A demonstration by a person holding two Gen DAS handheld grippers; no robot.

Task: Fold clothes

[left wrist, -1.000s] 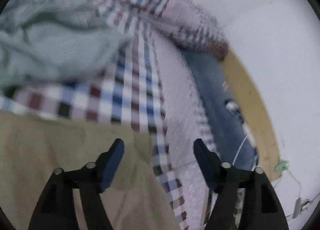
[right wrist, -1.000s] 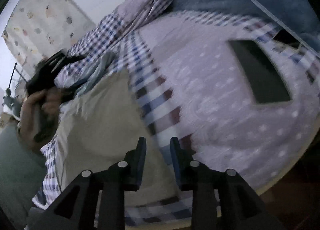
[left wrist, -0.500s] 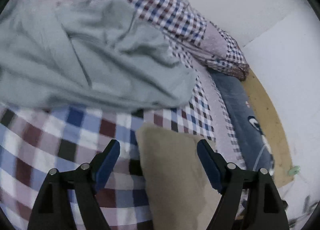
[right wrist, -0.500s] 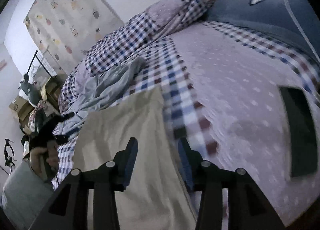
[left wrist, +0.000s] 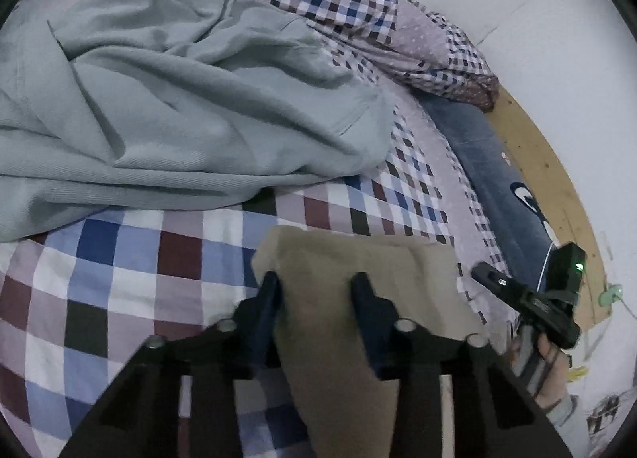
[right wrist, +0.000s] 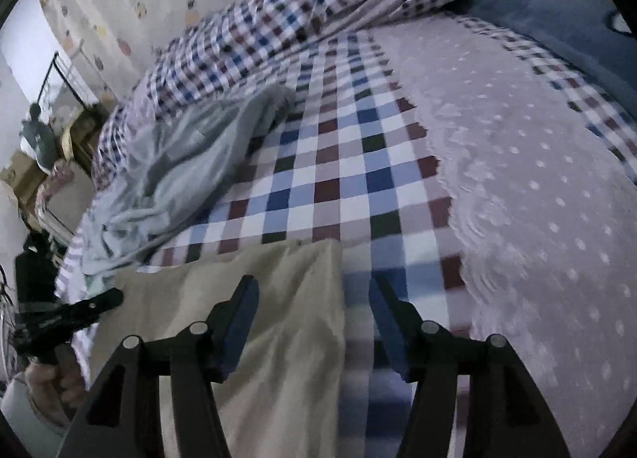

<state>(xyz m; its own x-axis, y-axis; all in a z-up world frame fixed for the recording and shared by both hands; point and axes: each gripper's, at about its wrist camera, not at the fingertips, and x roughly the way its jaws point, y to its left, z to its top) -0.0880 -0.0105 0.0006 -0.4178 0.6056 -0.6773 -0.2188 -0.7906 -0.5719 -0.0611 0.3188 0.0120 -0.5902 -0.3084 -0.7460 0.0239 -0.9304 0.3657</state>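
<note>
Left gripper (left wrist: 316,284) jaws parted, straddling the beige garment's (left wrist: 358,298) far left corner, not clamped. Right gripper (right wrist: 312,298) wide open over its far right edge. Beige garment lies flat at the bed's near edge on the checked bedsheet (right wrist: 338,163). Beyond it, crumpled grey-green garment (left wrist: 167,99), then bunched checked quilt (left wrist: 358,8) along the bed's far edge.

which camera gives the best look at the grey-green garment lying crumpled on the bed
The left wrist view: the grey-green garment fills its upper left, folds sharp. The right wrist view shows it smaller, off to the left.
</note>
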